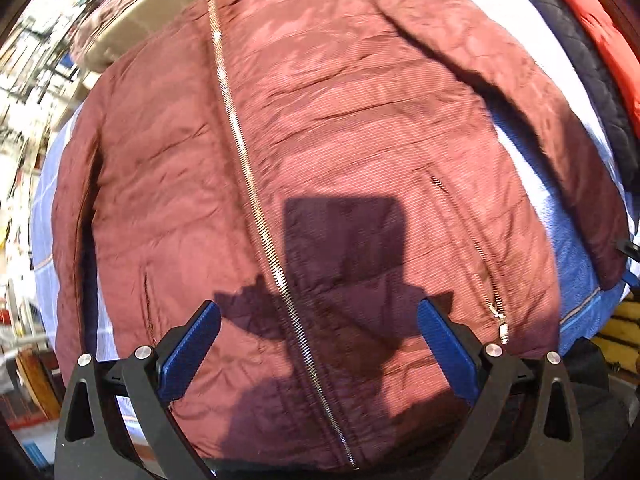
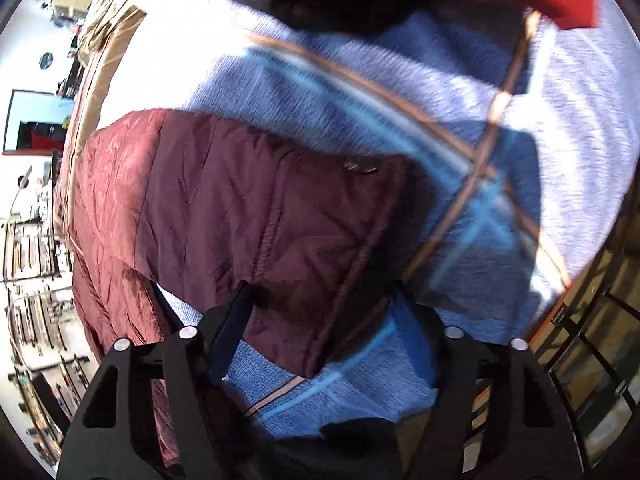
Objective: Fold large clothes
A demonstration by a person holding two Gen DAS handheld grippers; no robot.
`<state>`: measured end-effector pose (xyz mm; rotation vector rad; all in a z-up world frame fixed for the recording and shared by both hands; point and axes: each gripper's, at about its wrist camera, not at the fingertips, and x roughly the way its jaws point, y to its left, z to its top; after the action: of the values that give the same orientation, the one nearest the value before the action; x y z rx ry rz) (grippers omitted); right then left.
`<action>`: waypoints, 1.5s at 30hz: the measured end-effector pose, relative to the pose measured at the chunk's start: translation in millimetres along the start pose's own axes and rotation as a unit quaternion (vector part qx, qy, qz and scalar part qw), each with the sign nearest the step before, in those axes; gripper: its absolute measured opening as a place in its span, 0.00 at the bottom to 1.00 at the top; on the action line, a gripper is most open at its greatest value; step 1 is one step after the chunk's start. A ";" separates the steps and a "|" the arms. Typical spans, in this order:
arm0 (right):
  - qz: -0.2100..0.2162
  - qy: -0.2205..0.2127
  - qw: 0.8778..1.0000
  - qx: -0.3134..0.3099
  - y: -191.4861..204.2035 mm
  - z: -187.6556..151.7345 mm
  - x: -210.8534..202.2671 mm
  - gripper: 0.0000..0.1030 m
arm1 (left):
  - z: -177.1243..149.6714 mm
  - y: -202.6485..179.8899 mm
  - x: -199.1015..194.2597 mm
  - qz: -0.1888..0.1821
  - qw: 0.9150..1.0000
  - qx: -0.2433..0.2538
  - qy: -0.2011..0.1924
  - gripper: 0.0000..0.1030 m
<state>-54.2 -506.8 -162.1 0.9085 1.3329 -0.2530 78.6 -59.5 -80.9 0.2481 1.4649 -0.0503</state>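
A maroon quilted jacket lies front up on a blue checked blanket, its metal zipper closed down the middle. My left gripper hovers over the hem near the zipper, pointing straight down, jaws wide open with nothing between them. In the right wrist view the jacket's sleeve stretches across the blanket. My right gripper straddles the sleeve's cuff end. The left fingertip sits at the sleeve's edge, the other finger is over the blanket, and a gap shows between the pads.
A red garment and a dark quilted one lie along the blanket's far right side. A tan padded edge runs behind the collar. Cluttered shelves stand to the left and a wooden frame to the right.
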 end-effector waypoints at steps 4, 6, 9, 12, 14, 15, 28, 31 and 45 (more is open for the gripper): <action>0.006 -0.004 1.000 -0.006 19.1 -5.5 11.0 0.30 | -18.5 -7.7 -3.2 -0.006 1.000 0.010 0.001 0.94; -0.002 -0.011 1.000 -0.018 32.5 -4.6 9.2 0.19 | -19.7 0.8 7.5 -0.009 1.000 0.006 0.002 0.94; -0.002 -0.030 0.999 -0.037 52.7 -1.7 -17.2 0.09 | -23.6 14.1 11.5 -0.014 1.000 -0.007 0.003 0.94; -0.001 -0.075 0.994 -0.077 86.4 0.3 -61.9 0.06 | -28.7 30.5 17.3 -0.018 1.000 -0.019 -0.001 0.94; -0.009 -0.114 0.987 -0.113 118.9 2.8 -96.2 0.05 | -33.0 42.7 19.1 -0.022 0.999 -0.027 -0.007 0.94; -0.010 -0.137 0.981 -0.134 139.5 3.7 -116.4 0.05 | -34.2 48.9 21.0 -0.024 0.999 -0.031 -0.010 0.94; -0.073 -0.266 0.907 -0.319 355.2 77.4 -221.5 0.04 | -68.6 140.6 11.5 -0.007 0.993 -0.094 -0.077 0.94; -0.057 -0.239 0.888 -0.389 422.9 60.1 -184.3 0.04 | -79.3 158.8 7.8 0.002 0.990 -0.112 -0.082 0.94; 0.035 -0.054 0.746 -0.663 665.5 -194.2 40.9 0.04 | -119.5 214.5 5.5 0.023 0.977 -0.201 -0.074 0.94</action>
<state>240.1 70.3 88.1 -0.2920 0.9970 0.6671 2.0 173.5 -67.3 -0.0511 1.2881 0.2586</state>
